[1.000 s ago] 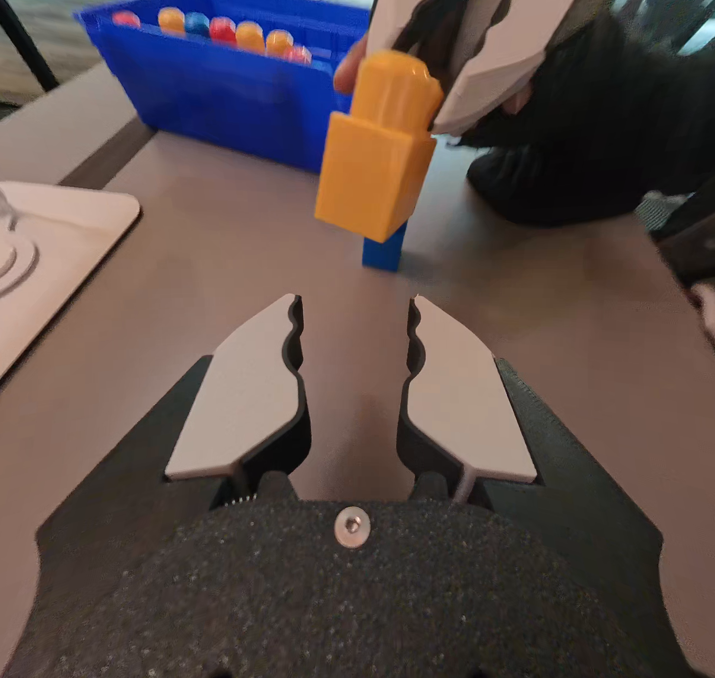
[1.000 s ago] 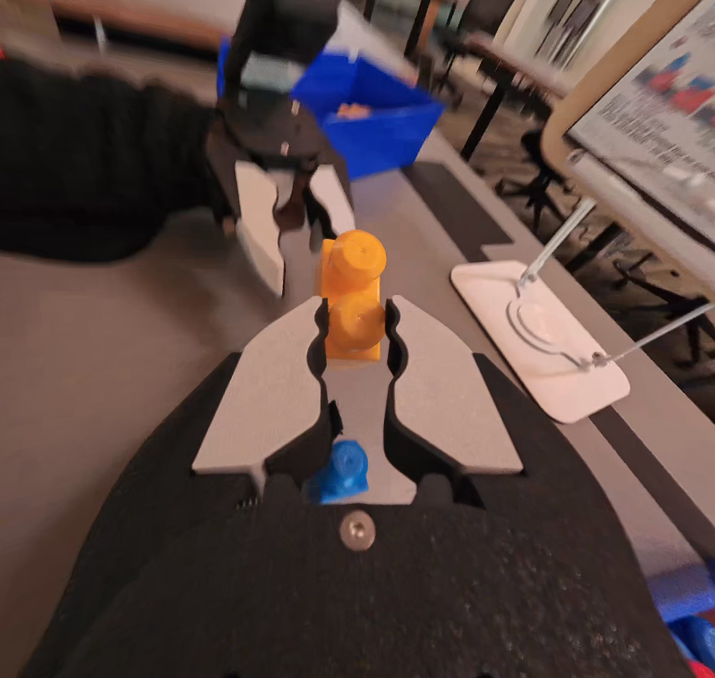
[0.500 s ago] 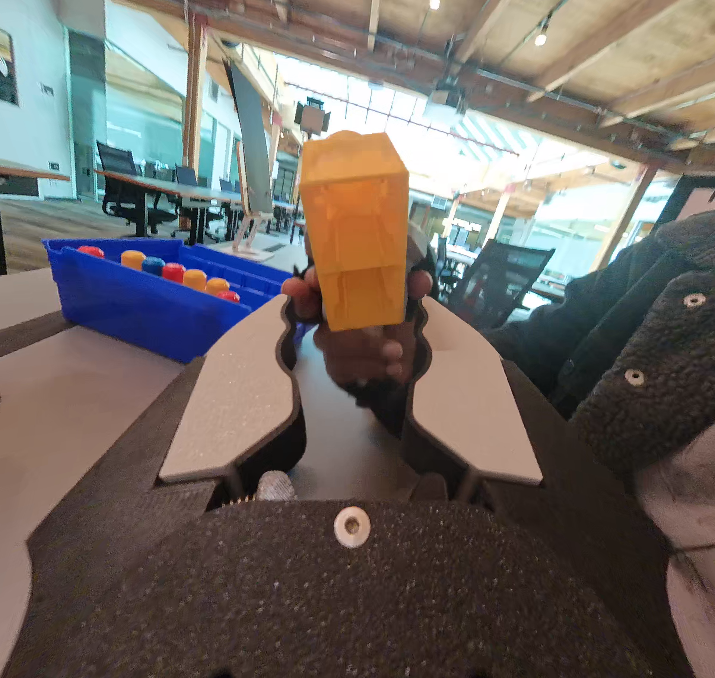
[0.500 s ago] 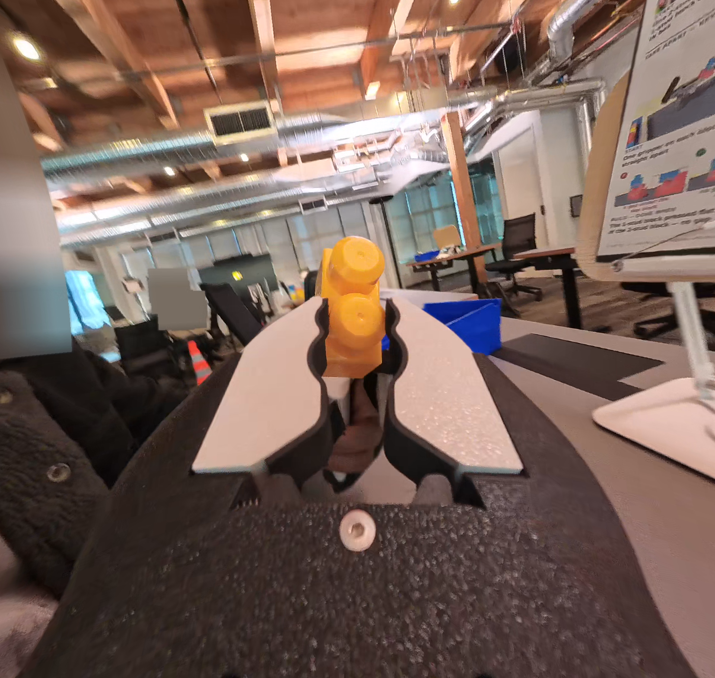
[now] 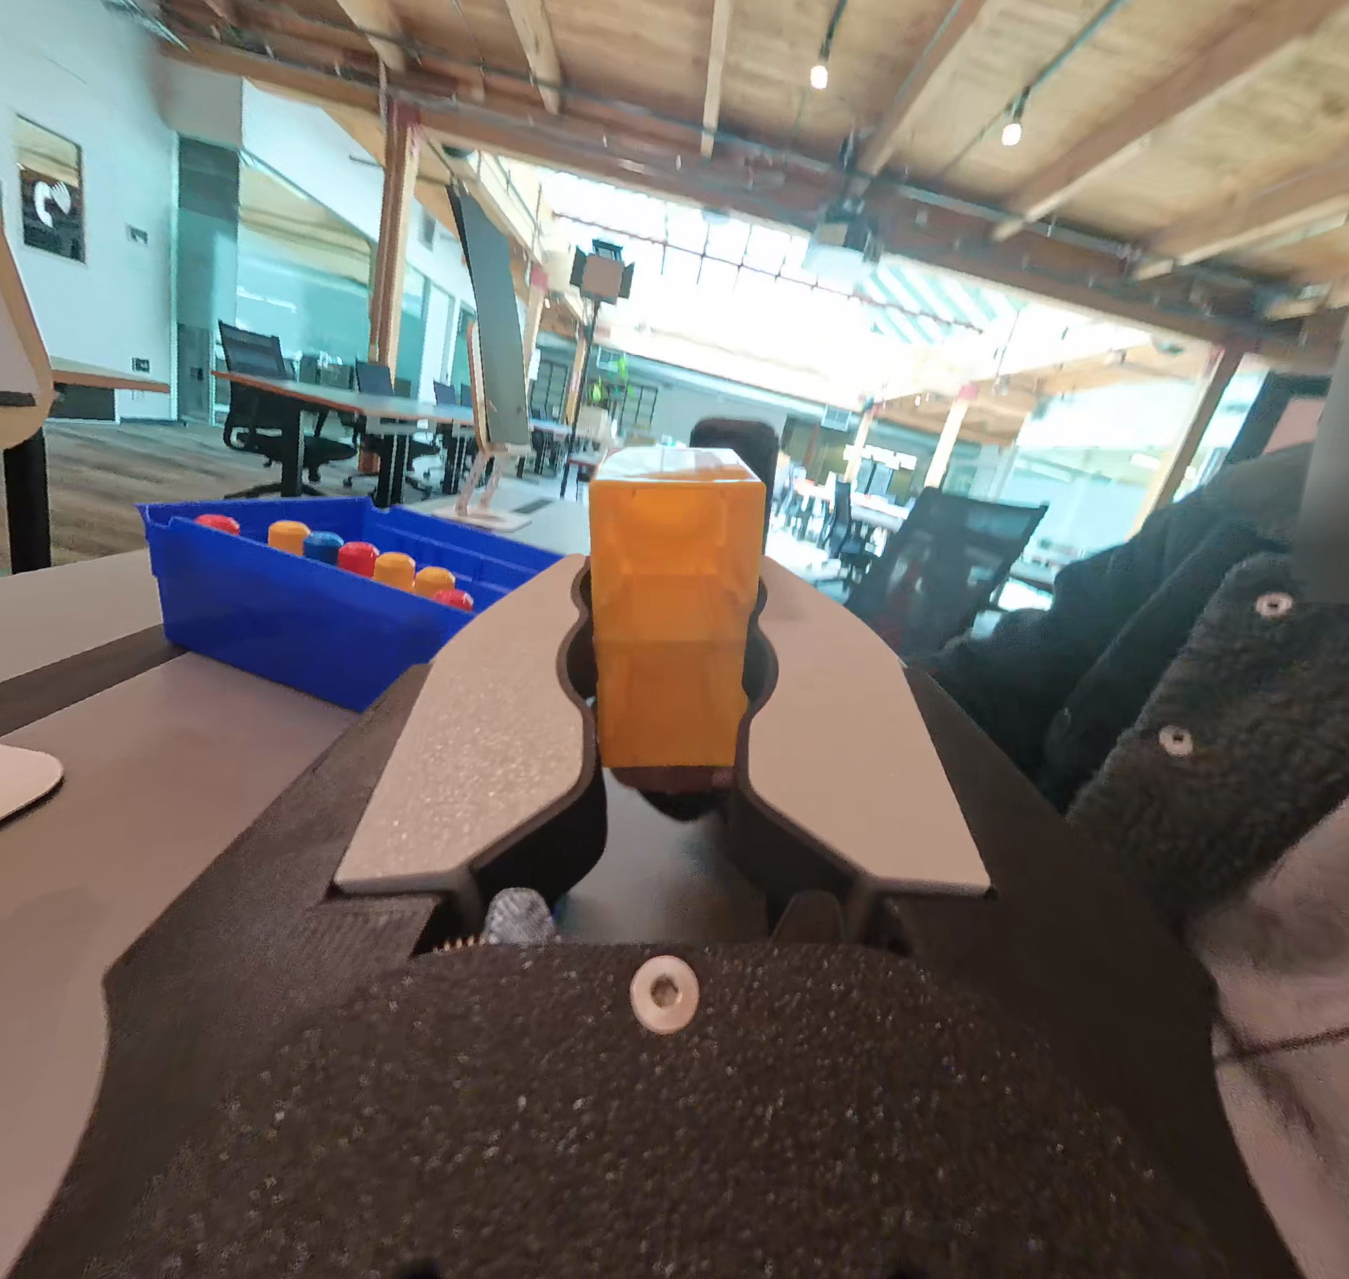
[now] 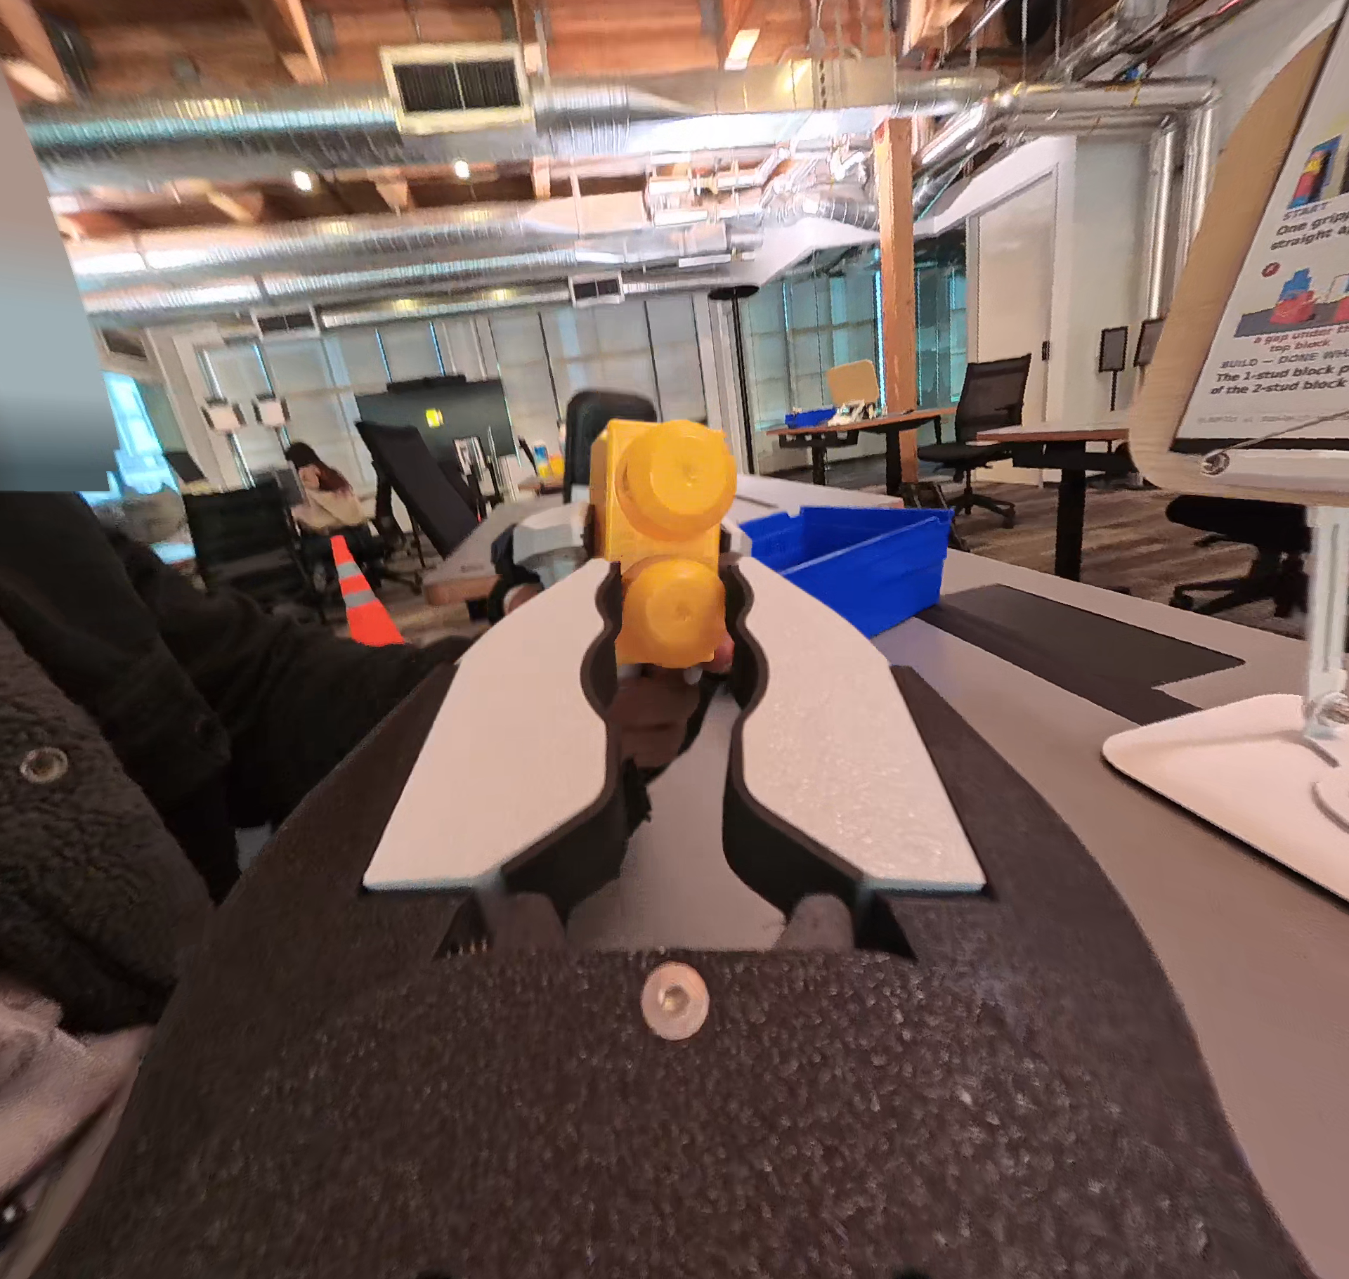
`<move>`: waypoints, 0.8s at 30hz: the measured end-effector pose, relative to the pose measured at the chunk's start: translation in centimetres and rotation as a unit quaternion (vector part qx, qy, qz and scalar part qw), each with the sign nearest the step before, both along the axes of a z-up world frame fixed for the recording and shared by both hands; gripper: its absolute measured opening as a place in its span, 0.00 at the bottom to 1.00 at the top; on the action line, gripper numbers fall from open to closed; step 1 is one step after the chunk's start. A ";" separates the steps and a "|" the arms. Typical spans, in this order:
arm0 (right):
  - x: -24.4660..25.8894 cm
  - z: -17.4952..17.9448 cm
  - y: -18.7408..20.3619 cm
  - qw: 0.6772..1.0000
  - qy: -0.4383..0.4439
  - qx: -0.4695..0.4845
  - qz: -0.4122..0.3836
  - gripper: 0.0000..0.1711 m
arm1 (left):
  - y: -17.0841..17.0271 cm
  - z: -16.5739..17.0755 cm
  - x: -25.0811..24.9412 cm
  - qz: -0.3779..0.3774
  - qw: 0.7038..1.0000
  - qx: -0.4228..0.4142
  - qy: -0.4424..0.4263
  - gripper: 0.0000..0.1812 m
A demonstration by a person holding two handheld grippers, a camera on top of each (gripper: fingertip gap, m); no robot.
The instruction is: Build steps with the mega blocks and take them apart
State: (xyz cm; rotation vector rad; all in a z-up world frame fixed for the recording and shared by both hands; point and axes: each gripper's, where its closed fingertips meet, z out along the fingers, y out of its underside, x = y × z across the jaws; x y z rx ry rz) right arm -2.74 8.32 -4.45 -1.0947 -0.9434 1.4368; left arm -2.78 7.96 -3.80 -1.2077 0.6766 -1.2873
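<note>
An orange two-stud mega block [image 5: 671,623] is held up in the air between both grippers, which face each other. My left gripper [image 5: 671,587] is shut on its sides; this view shows the block's hollow underside. My right gripper [image 6: 668,579] is shut on the same orange block [image 6: 668,506], around its lower stud, with the upper stud sticking out above the fingertips. Part of the left gripper [image 6: 544,536] shows behind the block in the right wrist view. No other loose block is in view.
A blue bin [image 5: 292,609] with several red, orange and blue blocks [image 5: 358,554] stands on the grey table [image 5: 182,769]; it also shows in the right wrist view [image 6: 854,557]. A white stand base [image 6: 1226,769] carries an instruction card [image 6: 1277,295]. A dark sleeve [image 5: 1168,660] is close by. Only a small space, under 4 cm, lies between the two pairs of fingers.
The right gripper lifted the orange block off the table and both views tilted up. The left gripper closed on the block. The blue block on the table has left view.
</note>
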 end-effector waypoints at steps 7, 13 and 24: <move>0.3 -1.6 1.1 0.991 -0.115 0.062 -0.026 0.15 | 0.2 -2.2 -0.9 -0.003 0.994 0.035 0.107 0.21; 3.4 -7.8 4.3 0.926 -0.361 0.099 -0.055 0.24 | 1.9 -4.0 -2.7 0.026 0.988 0.035 0.151 0.21; 6.1 -15.6 3.6 0.803 -0.580 0.136 -0.024 0.29 | 2.8 -7.0 -2.4 0.026 0.980 0.010 0.197 0.21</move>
